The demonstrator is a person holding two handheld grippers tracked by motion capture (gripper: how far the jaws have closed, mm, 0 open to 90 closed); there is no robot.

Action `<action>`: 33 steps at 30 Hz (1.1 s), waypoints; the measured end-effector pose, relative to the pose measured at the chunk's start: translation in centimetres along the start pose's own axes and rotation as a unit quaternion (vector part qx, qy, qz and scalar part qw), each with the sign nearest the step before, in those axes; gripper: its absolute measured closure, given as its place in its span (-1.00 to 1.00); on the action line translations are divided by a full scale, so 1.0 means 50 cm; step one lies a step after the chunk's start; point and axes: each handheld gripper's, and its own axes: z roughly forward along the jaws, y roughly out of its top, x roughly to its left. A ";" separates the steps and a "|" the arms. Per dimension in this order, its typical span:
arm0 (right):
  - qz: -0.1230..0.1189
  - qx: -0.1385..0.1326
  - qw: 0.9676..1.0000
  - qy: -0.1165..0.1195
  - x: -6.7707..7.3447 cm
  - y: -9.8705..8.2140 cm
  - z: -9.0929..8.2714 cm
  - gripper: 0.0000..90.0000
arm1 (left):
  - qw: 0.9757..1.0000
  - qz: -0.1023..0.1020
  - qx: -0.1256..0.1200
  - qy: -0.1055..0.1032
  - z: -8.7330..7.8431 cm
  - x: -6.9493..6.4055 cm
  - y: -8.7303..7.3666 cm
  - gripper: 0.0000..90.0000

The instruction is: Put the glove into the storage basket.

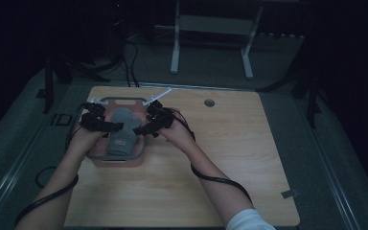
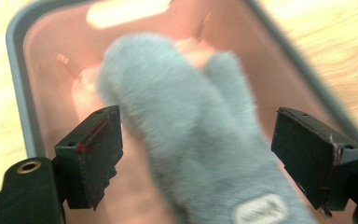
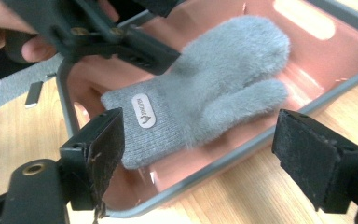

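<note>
Mitten [image 3: 205,88]: grey, fluffy, lying flat inside the pink tray [image 3: 335,56] on the wooden table [image 1: 230,143].
Left gripper [image 2: 196,154]: jaws spread wide over the mitten's cuff.
Right gripper [image 3: 196,158]: jaws released, above the tray's near rim.

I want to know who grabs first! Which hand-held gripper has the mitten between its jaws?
The left hand-held gripper: its open jaws straddle the grey mitten. The right hand-held gripper hangs over the pink tray's rim.

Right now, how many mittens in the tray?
1. A grey mitten lies flat in the pink tray, between the open left gripper and open right gripper. Anything beneath it would be hidden.
</note>
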 end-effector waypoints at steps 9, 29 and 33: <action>-0.028 -0.004 0.999 -0.016 0.002 -0.034 -0.031 -0.63 | 0.999 0.015 -0.044 -0.016 -0.050 -0.069 -0.029 -0.82; -0.040 0.005 0.999 -0.021 -0.001 -0.121 -0.067 -0.63 | 0.981 0.097 -0.107 -0.131 -0.093 -0.231 -0.092 -0.81; -0.043 0.008 0.999 -0.023 -0.003 -0.150 -0.080 -0.64 | 0.974 0.116 -0.108 -0.163 -0.084 -0.267 -0.109 -0.81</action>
